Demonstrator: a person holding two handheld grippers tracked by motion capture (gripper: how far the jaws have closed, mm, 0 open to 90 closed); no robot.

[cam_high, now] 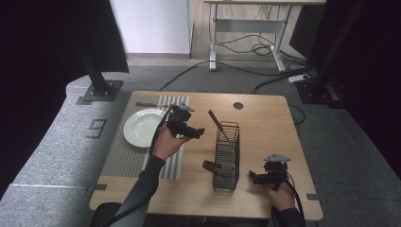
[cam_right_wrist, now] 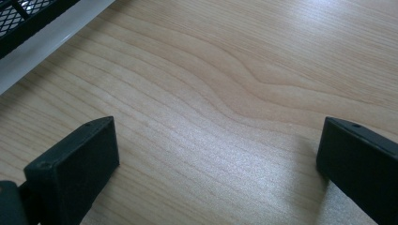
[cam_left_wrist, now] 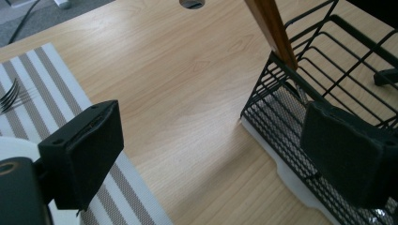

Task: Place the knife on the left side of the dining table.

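A black wire basket (cam_high: 227, 156) stands on the wooden table (cam_high: 265, 123), right of centre. One wooden handle (cam_high: 215, 119) sticks up slanted from its far end, and another wooden handle (cam_high: 215, 166) juts from its near left side. My left gripper (cam_high: 201, 131) hovers open over the striped placemat's right edge, jaws pointing toward the basket. In the left gripper view, the left gripper (cam_left_wrist: 211, 159) is empty, with the basket (cam_left_wrist: 328, 70) and the slanted handle (cam_left_wrist: 272, 28) just ahead. My right gripper (cam_high: 253, 177) sits low beside the basket's near right corner; the right gripper (cam_right_wrist: 216, 159) is open over bare wood.
A white plate (cam_high: 142, 127) lies on the striped placemat (cam_high: 127, 161). A wooden-handled utensil (cam_high: 149, 104) rests along the mat's far edge, and fork tines (cam_left_wrist: 9, 96) lie on the mat. A cable hole (cam_high: 238, 105) marks the table's far side. The basket's white base (cam_right_wrist: 56, 42) is close by.
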